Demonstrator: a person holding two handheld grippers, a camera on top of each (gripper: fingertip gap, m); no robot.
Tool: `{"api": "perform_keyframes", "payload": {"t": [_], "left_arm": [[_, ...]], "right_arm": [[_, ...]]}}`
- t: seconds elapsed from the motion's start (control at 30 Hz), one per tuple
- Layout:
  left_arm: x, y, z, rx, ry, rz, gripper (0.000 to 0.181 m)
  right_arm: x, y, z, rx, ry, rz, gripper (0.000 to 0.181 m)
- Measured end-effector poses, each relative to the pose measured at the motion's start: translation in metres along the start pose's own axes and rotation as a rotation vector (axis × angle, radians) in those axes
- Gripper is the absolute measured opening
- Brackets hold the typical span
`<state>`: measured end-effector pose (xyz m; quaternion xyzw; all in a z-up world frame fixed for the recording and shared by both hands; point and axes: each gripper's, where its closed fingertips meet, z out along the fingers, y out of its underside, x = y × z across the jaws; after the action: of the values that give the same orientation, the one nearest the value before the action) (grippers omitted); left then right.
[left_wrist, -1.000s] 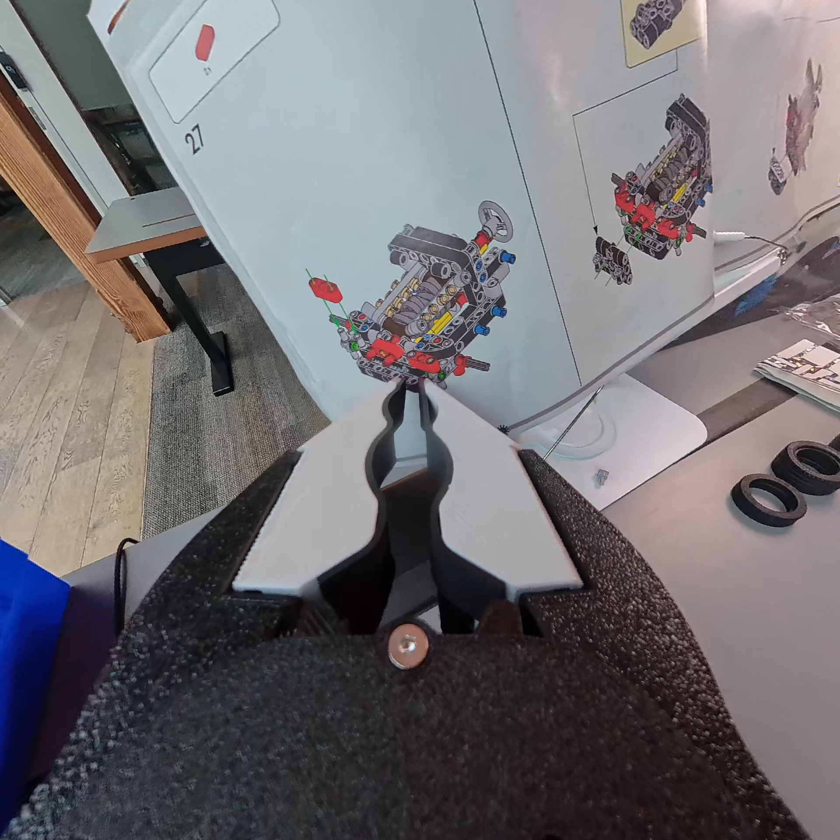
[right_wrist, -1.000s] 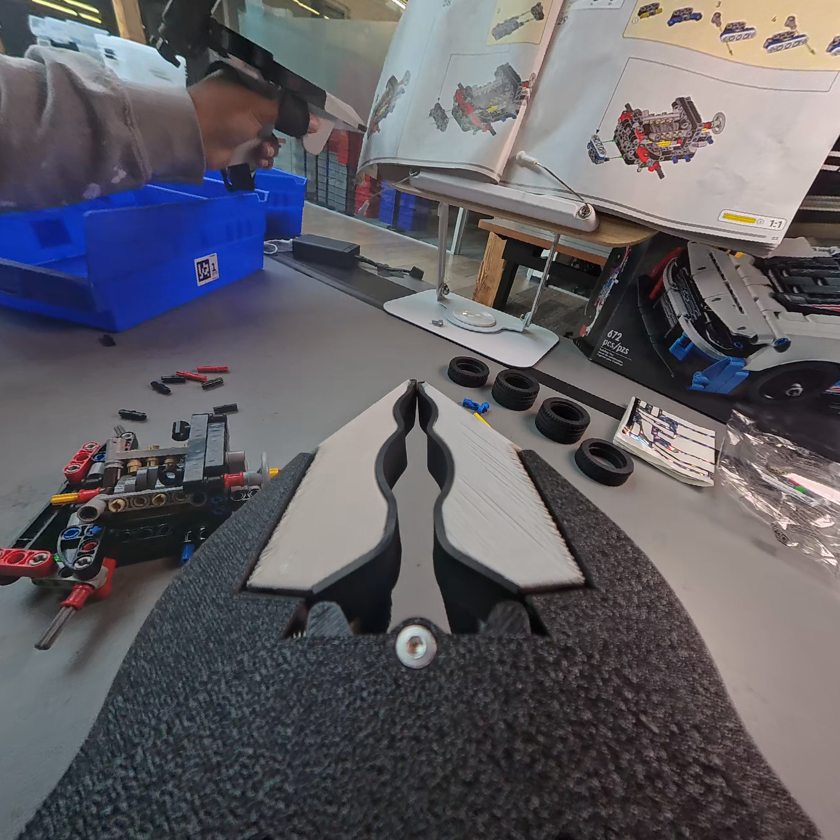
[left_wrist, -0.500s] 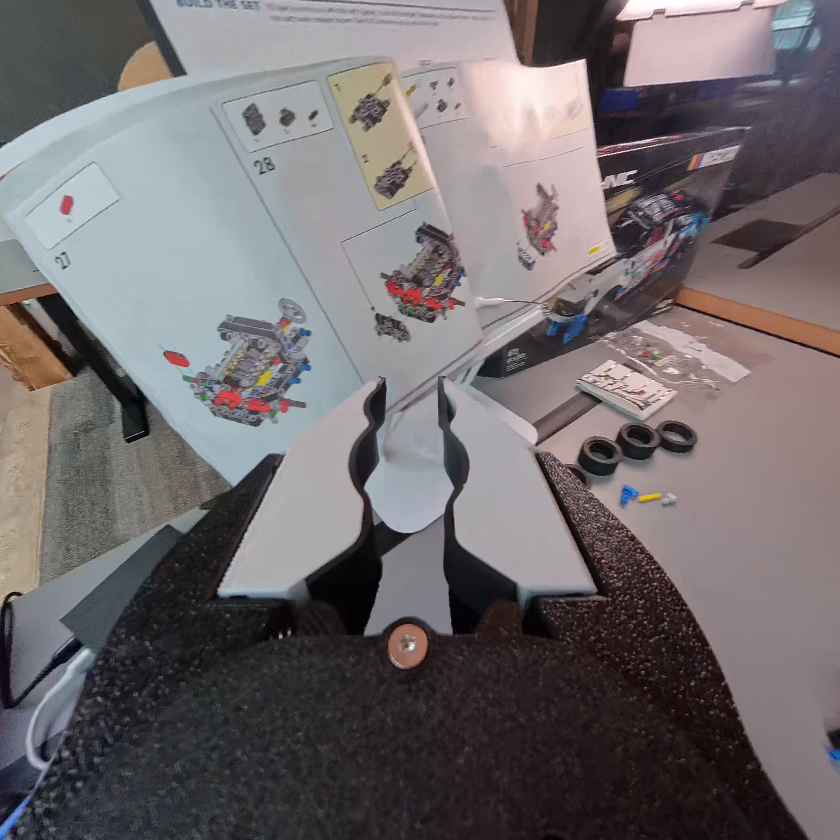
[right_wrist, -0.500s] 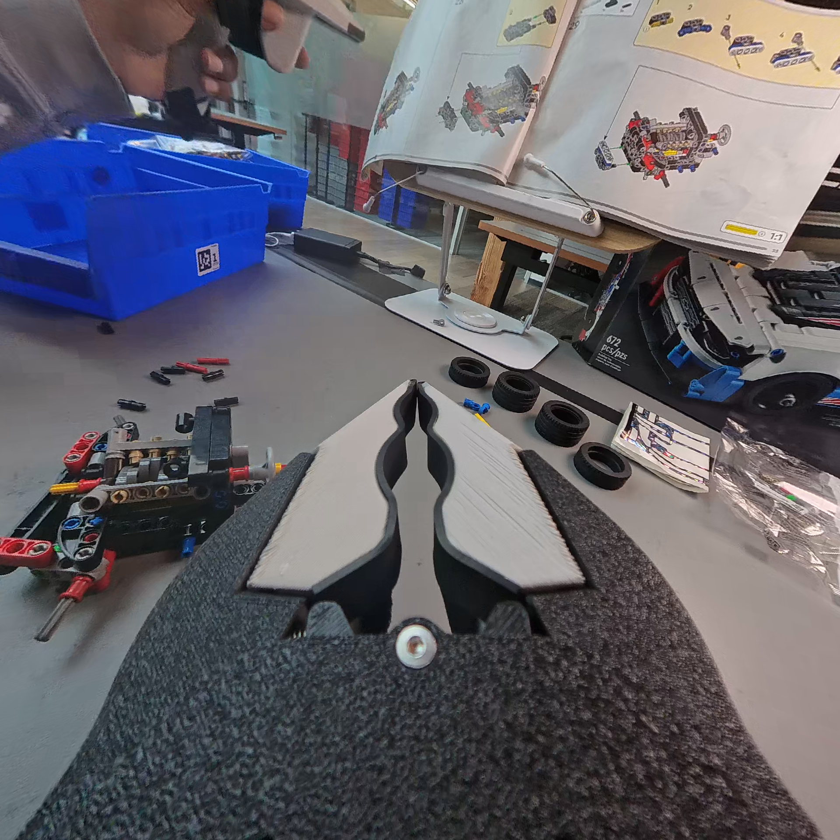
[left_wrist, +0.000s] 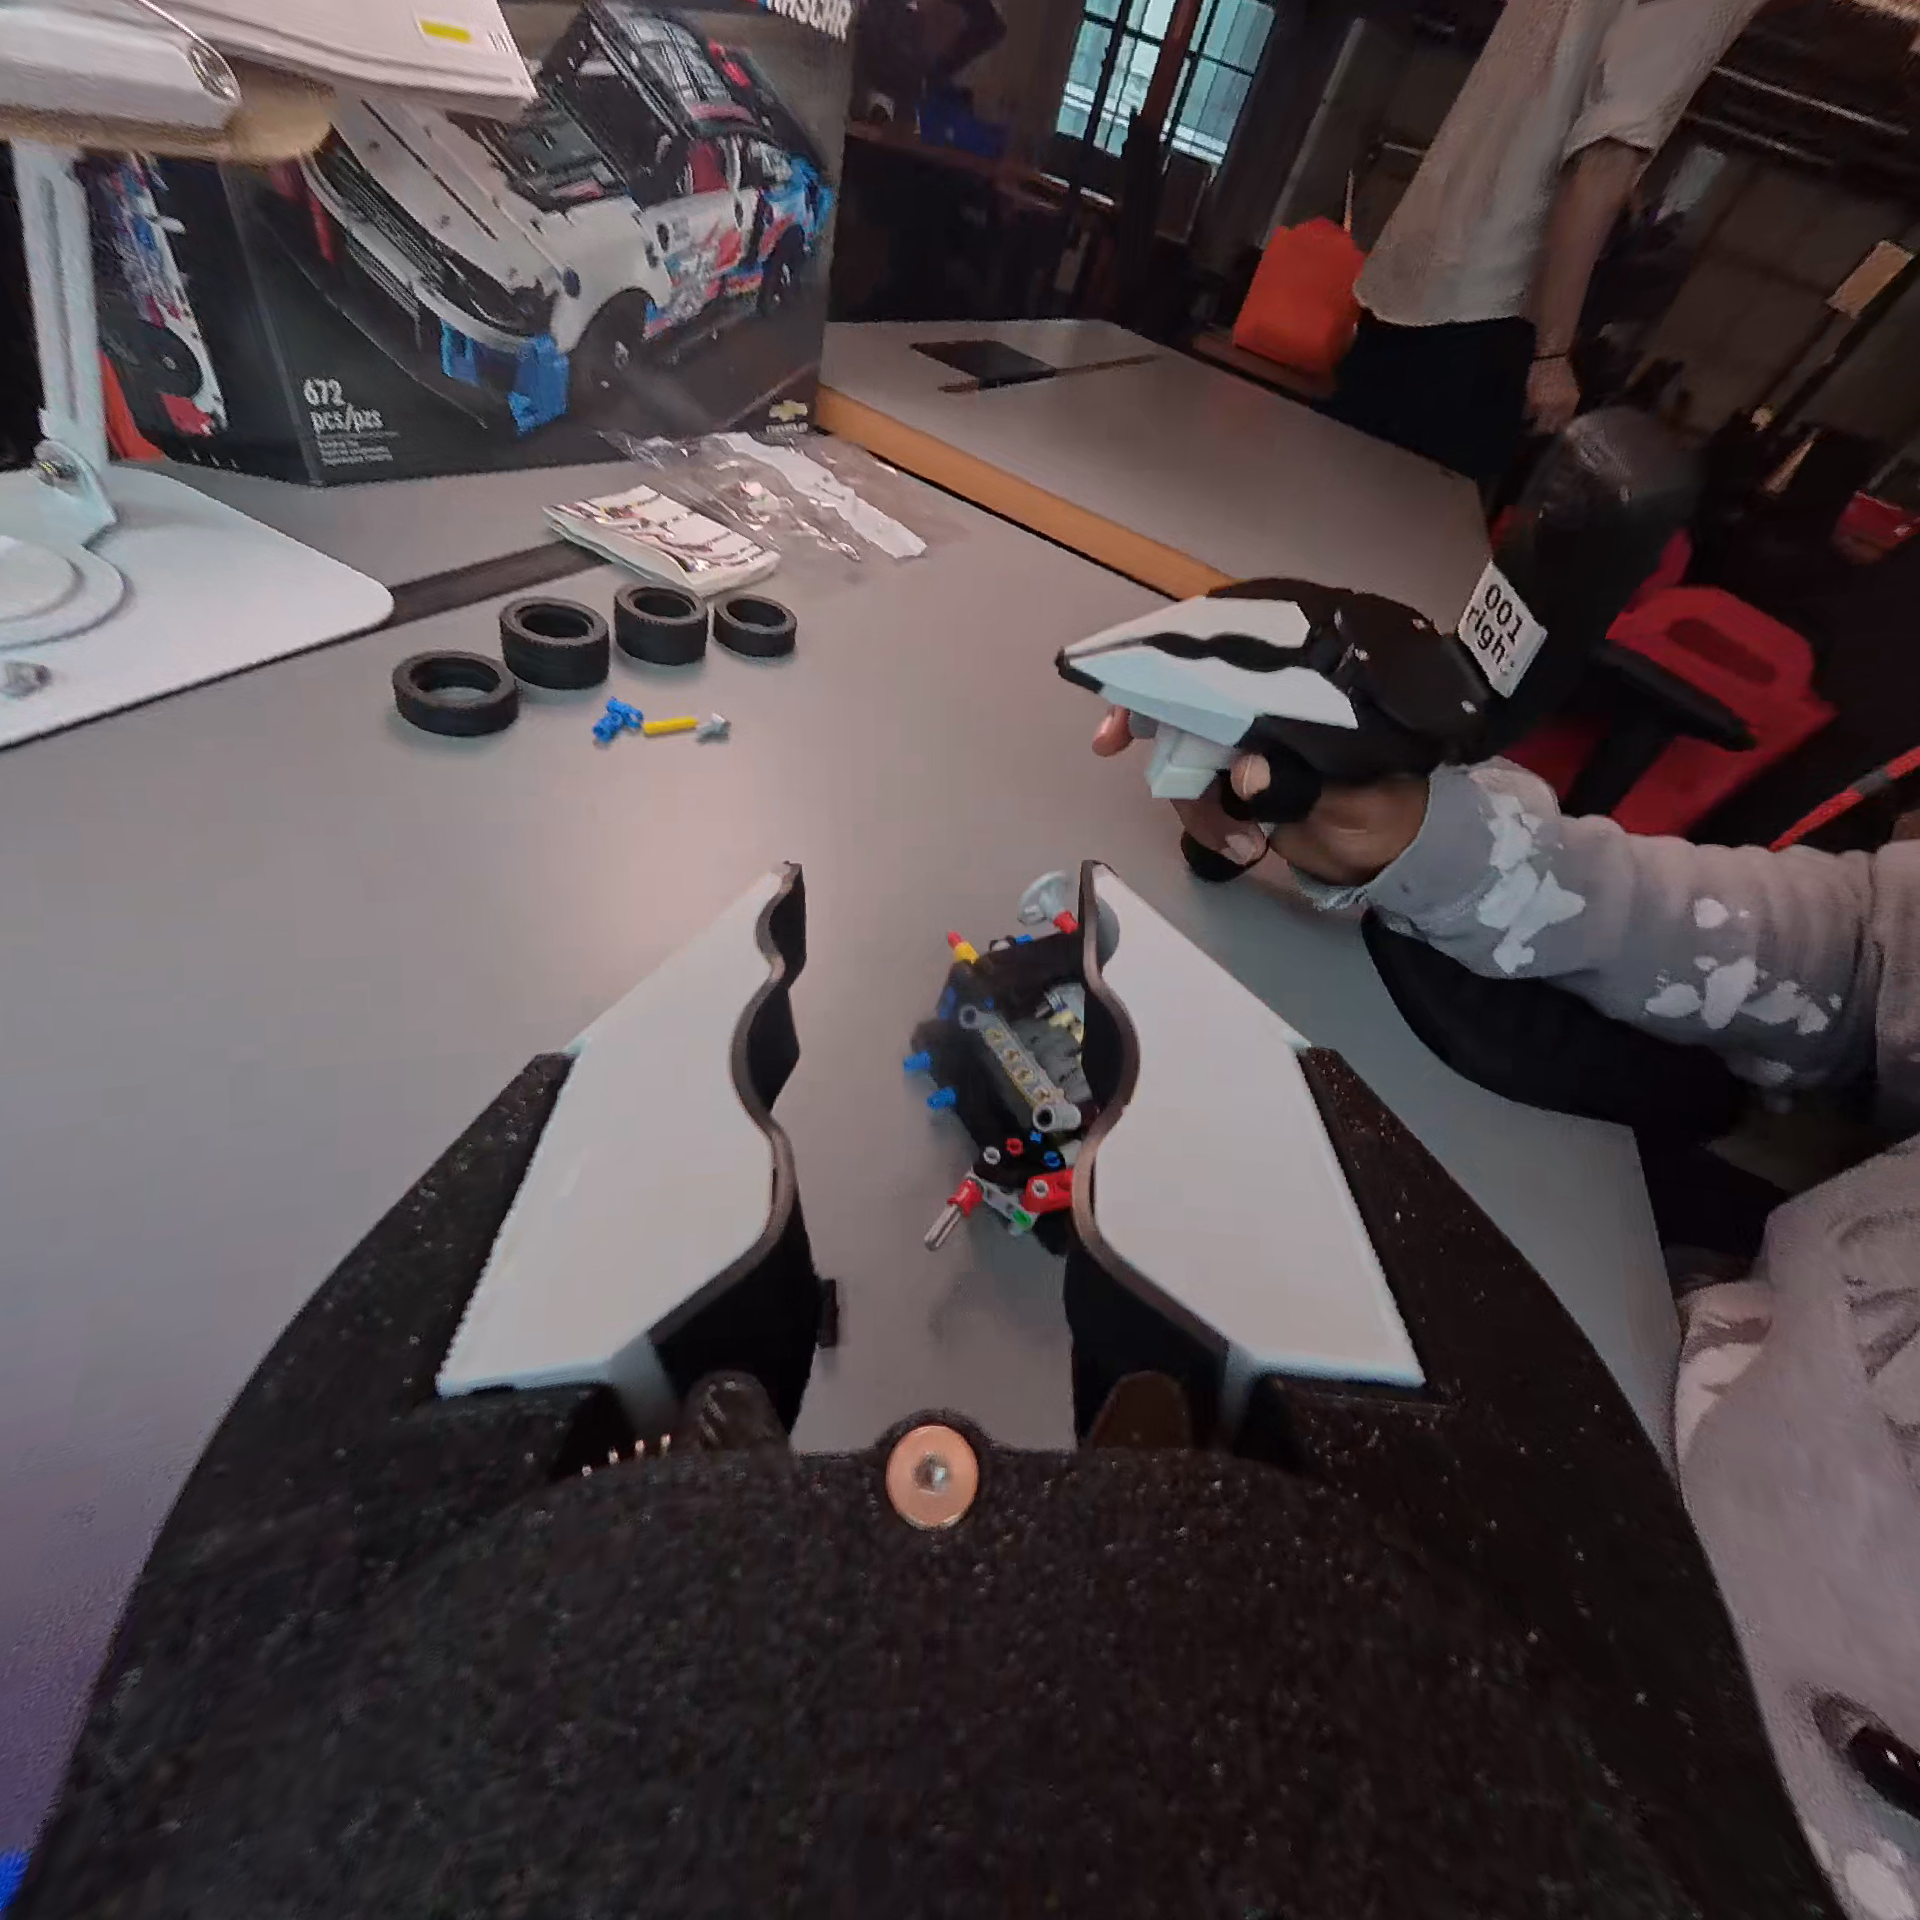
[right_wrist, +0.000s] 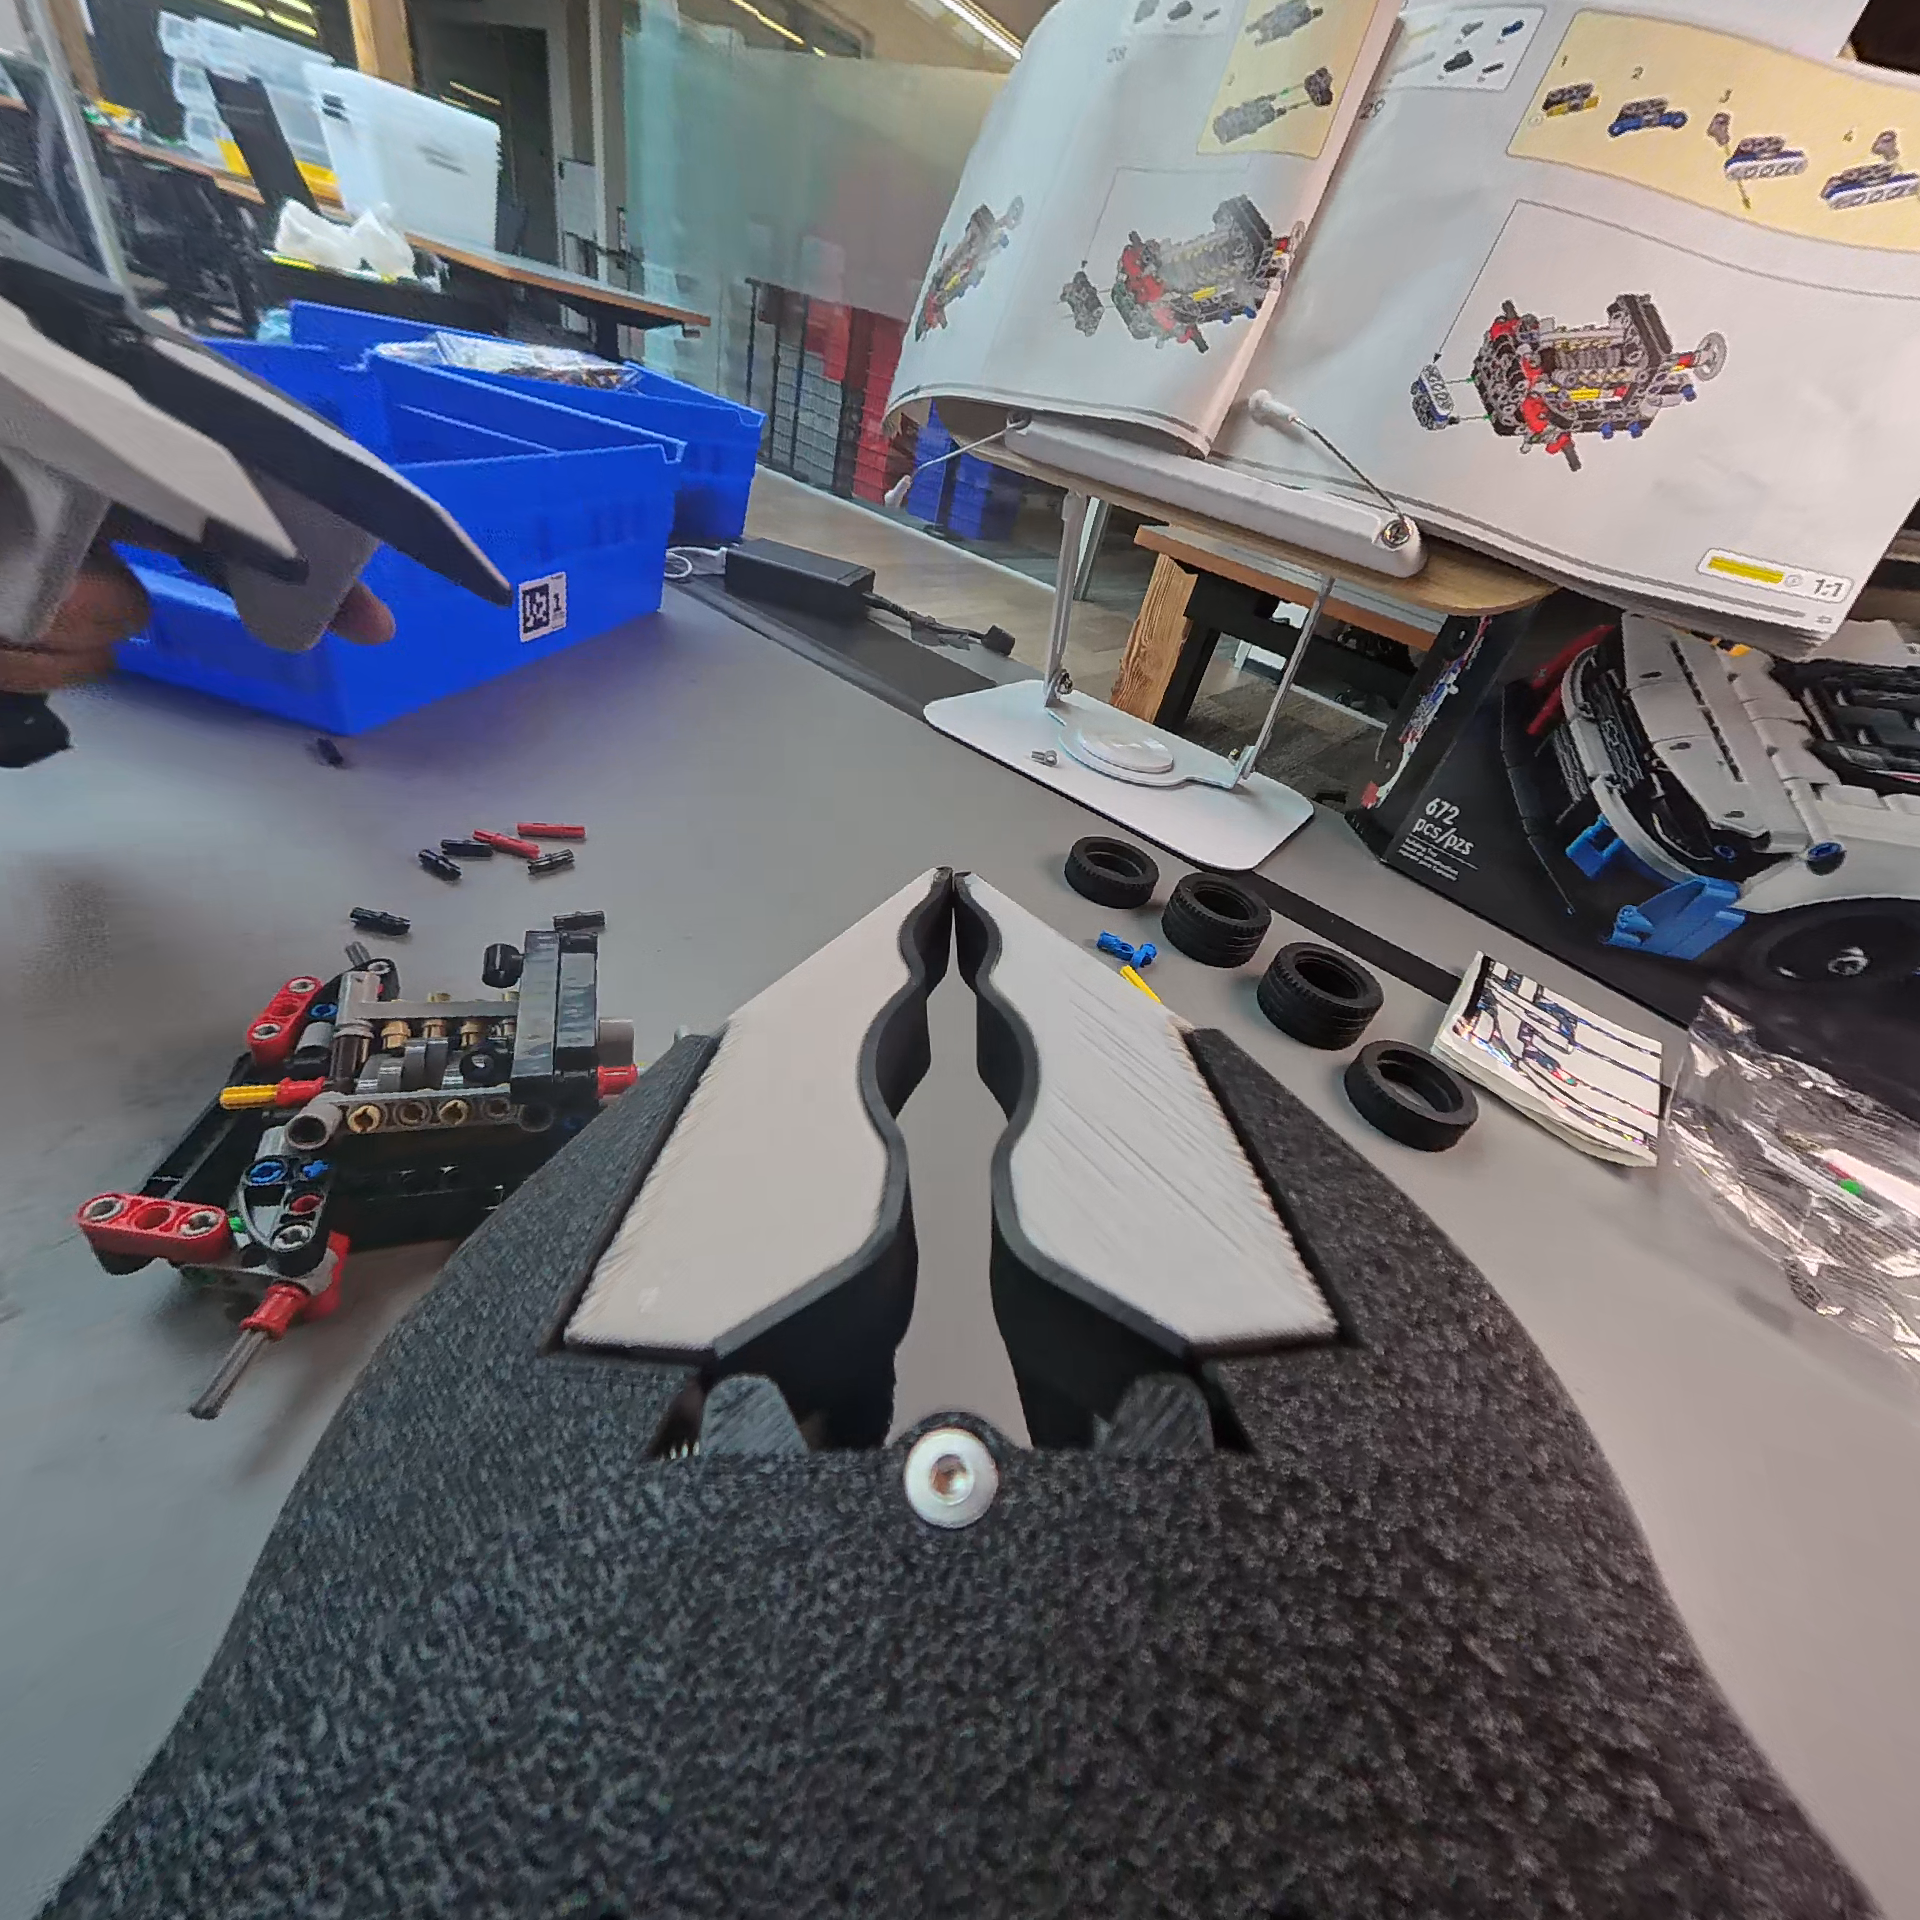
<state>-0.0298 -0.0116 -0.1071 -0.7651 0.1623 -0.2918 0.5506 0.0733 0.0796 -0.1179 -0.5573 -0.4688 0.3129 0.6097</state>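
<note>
My left gripper (left_wrist: 940, 883) is open and empty, held above the grey table (left_wrist: 312, 935). A partly built brick engine assembly (left_wrist: 1013, 1060) lies on the table below and between its fingers, closer to the right finger. My right gripper (right_wrist: 951, 878) is shut and empty, hovering over the table; it also shows in the left wrist view (left_wrist: 1195, 675), held by a hand. The assembly (right_wrist: 416, 1081) lies to the left of the right gripper. The left gripper (right_wrist: 208, 457) shows at the upper left of the right wrist view.
Several black tyres (left_wrist: 603, 649) (right_wrist: 1320, 992) lie in a row near small blue and yellow pins (left_wrist: 655, 722). An open instruction booklet (right_wrist: 1455, 260) rests on a white stand (right_wrist: 1132, 769). Blue bins (right_wrist: 499, 520), a car kit box (left_wrist: 468, 239), loose pins (right_wrist: 499, 847), a sticker sheet (right_wrist: 1548, 1055) and a plastic bag (right_wrist: 1808, 1164) surround them. Spacing between my two grippers at the tips: around 15 centimeters.
My left gripper swung from the booklet pages down to the right over the assembly and opened wide. The right gripper stayed shut and nearly still.
</note>
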Motion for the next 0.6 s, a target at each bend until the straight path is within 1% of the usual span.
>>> {"api": "perform_keyframes", "payload": {"t": [0.1, 0.2, 0.3, 0.33, 0.43, 0.47, 0.53, 0.6], "left_arm": [[0.008, 0.03, 0.003, -0.09, 0.052, 0.045, 0.057], [0.012, 0.05, 0.005, -0.183, 0.11, 0.077, 0.059], [0.016, 0.067, 0.006, -0.261, 0.143, 0.129, 0.059], [0.019, 0.071, 0.006, -0.278, 0.153, 0.14, 0.059], [0.025, 0.083, 0.008, -0.336, 0.171, 0.189, 0.046], [0.026, 0.087, 0.01, -0.356, 0.163, 0.209, 0.045], [0.024, 0.096, 0.012, -0.4, 0.14, 0.248, 0.038], [0.02, 0.103, 0.014, -0.442, 0.115, 0.276, 0.037]], "right_arm": [[-0.007, 0.0, 0.001, 0.004, -0.032, -0.01, 0.0], [-0.013, 0.003, 0.003, -0.01, -0.064, -0.016, 0.0], [-0.025, 0.009, 0.005, -0.049, -0.15, 0.009, 0.001], [-0.032, 0.011, 0.005, -0.065, -0.202, 0.028, 0.001], [-0.057, 0.009, 0.0, -0.094, -0.38, 0.123, 0.002], [-0.065, 0.009, -0.003, -0.112, -0.428, 0.136, 0.003], [-0.075, 0.012, -0.005, -0.15, -0.484, 0.118, 0.005], [-0.081, 0.013, -0.006, -0.168, -0.5, 0.083, 0.007]]}}
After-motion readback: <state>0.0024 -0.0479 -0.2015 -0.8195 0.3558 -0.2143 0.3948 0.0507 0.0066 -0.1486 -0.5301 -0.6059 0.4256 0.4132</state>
